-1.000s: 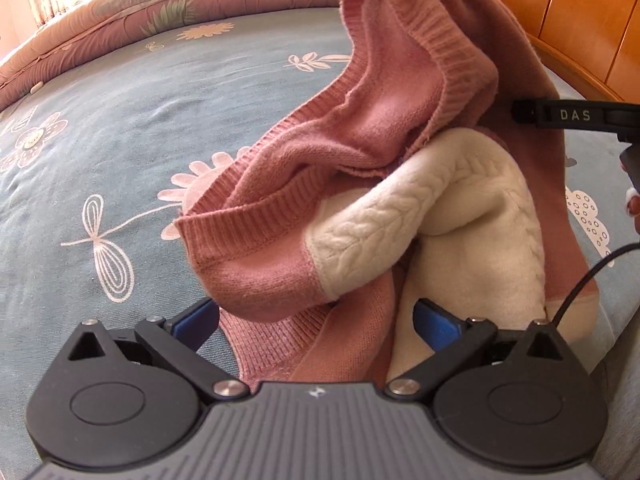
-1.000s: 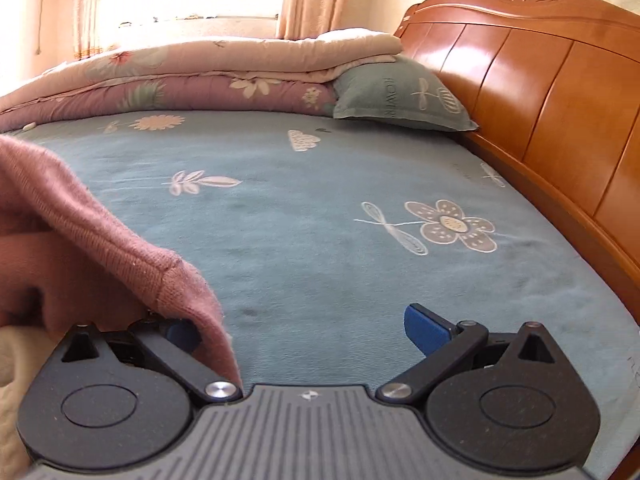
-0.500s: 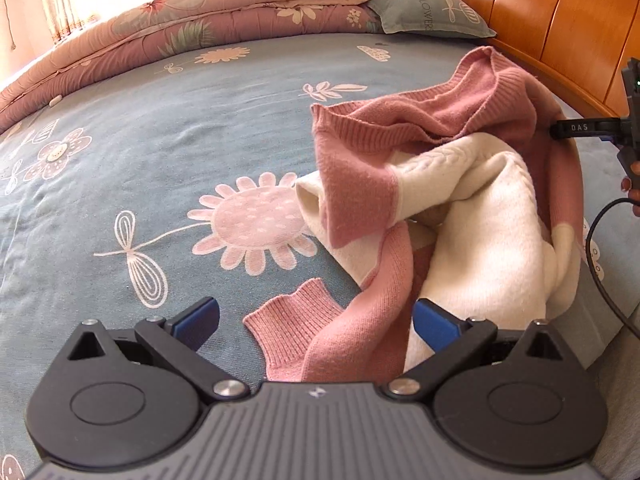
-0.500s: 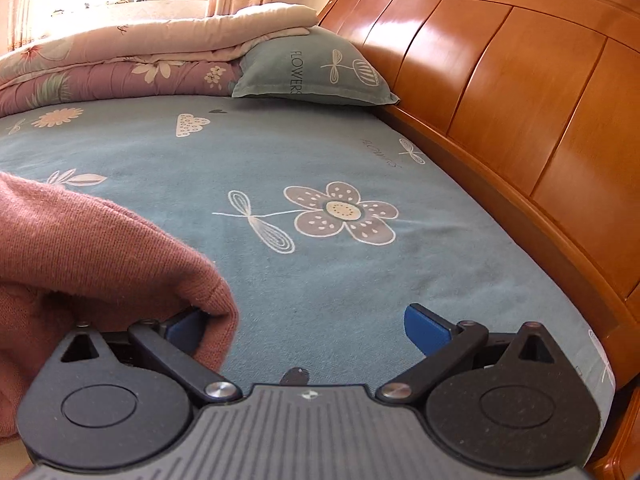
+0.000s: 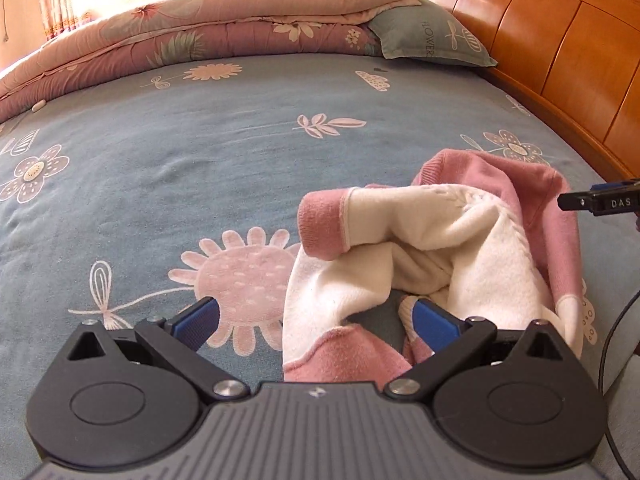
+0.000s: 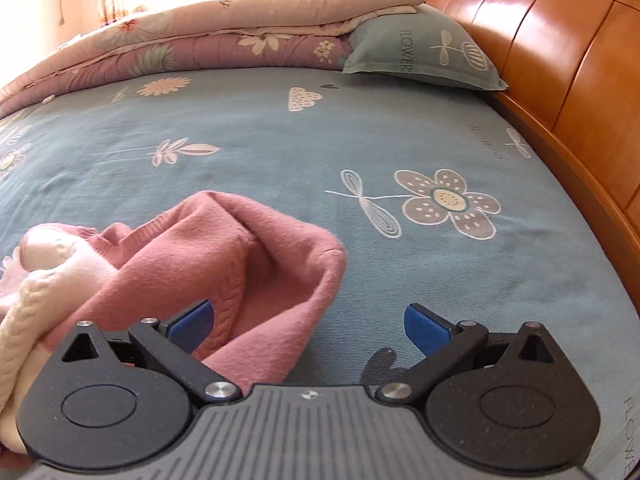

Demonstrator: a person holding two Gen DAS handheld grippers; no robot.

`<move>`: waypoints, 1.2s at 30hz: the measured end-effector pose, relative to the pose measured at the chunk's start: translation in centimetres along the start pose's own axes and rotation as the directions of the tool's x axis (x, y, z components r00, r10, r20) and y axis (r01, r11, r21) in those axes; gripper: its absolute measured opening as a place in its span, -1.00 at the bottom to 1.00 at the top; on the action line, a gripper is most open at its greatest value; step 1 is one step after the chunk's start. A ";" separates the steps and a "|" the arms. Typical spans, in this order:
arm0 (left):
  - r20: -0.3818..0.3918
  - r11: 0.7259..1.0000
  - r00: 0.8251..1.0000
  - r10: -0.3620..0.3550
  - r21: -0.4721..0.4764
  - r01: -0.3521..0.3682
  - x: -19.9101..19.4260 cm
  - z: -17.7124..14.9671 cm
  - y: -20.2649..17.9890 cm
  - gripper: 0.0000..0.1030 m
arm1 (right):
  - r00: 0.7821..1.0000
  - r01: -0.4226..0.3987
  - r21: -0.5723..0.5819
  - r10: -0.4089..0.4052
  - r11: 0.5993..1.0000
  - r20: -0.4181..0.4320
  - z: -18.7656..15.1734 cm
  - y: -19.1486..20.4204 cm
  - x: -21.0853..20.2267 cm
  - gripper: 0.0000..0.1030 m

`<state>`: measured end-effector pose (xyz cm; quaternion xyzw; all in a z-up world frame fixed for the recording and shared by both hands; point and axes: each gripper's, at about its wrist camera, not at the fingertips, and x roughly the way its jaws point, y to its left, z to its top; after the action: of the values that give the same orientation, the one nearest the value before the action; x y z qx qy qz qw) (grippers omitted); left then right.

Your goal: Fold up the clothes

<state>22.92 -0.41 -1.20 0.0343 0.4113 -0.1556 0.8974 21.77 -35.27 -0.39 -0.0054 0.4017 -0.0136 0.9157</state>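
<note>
Sweater [image 5: 460, 248], pink w/ cream panels, lies crumpled in a heap on the bed [image 5: 200, 152], near the bed's front edge, well short of the pillow. Not folded; sleeves and body bunched over each other. One pink cuff [image 5: 320, 224] rolled up on top of the heap, cream knit draped below it. From my right cam I see the same sweater [image 6: 240, 264] as a pink hump w/ cable-knit cream at the far left.

My left gripper [image 5: 316, 320]: jaws spread wide, holding nothing. Blue pads flank the sweater's near hem; right-hand pad [image 5: 432, 320] sits just beside or touching a pink/cream fold, can't tell which. Other pad over bare sheet, above the big pink flower print.

My right gripper [image 6: 308, 324]: also spread wide, nothing between pads. Its left pad [image 6: 192, 320] is in front of the sweater's pink edge; contact unclear. Other pad over bare blue sheet. In left cam the right gripper's tip [image 5: 596, 200] pokes in from the frame edge, just beside the sweater's pink far side, lettering "DAS" on it.

Beyond the sweater: blue floral sheet; green-grey pillow [image 5: 432, 36] lettered "FLOWER" at the head end; folded pink floral quilt [image 5: 200, 32] stacked along the far side; wooden headboard [image 5: 560, 48] to the sweater's right. Black cable [image 5: 612, 336] hangs at right edge of left cam.
</note>
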 end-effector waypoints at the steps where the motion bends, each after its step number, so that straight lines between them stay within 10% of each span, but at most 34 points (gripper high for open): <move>1: 0.001 1.000 1.000 -0.001 0.004 0.001 0.4 0.3 0.0 0.97 | 1.000 -0.025 -0.010 0.025 1.000 0.003 -0.1 0.6 -0.3 1.00; 11: 0.033 0.990 0.993 -0.116 0.090 0.113 6.0 2.2 -0.1 0.68 | 0.958 -0.287 -0.090 0.286 0.954 -0.026 -1.7 6.1 -0.4 1.00; 22: 0.060 0.966 0.965 -0.257 0.035 0.255 9.5 1.7 1.5 0.57 | 0.929 -0.361 -0.040 0.356 0.932 -0.107 -4.5 5.8 3.8 1.00; 36: 0.006 0.998 1.000 0.004 0.067 -0.005 16.1 9.9 1.3 0.50 | 0.945 -0.318 -0.021 0.315 0.948 -0.093 -5.0 6.1 3.8 1.00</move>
<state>40.35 -5.04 -6.81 0.0648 0.4032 -0.1674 0.8973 20.77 -29.29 -6.73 0.0434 0.4377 0.1404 0.8870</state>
